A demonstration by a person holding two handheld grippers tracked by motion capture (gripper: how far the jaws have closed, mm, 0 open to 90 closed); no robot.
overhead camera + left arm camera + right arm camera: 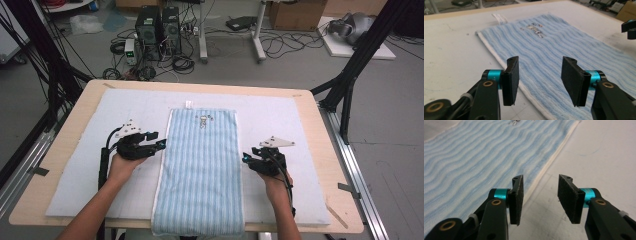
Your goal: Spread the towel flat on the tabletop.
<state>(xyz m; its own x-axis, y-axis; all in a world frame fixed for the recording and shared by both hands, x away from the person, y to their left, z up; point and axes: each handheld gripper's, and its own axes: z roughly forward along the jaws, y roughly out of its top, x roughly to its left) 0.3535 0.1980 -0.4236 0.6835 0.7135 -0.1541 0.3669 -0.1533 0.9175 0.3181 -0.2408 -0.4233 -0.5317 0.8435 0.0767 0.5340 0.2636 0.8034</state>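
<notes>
On the wooden desk [330, 150] lies a white mat [125, 107], and a long blue striped towel [200, 170] lies flat down the middle of it. The near end of the towel hangs a little over the desk's front edge. A small white loop tag [189, 104] sticks out at the far end.

The left tool [161, 144] is held just beside the towel's left edge. Its jaws are spread wide with nothing between them, and they sit over the white hem [499, 60].

The right tool [245, 157] is held just beside the towel's right edge. Its jaws are spread too, and they pinch nothing.
</notes>
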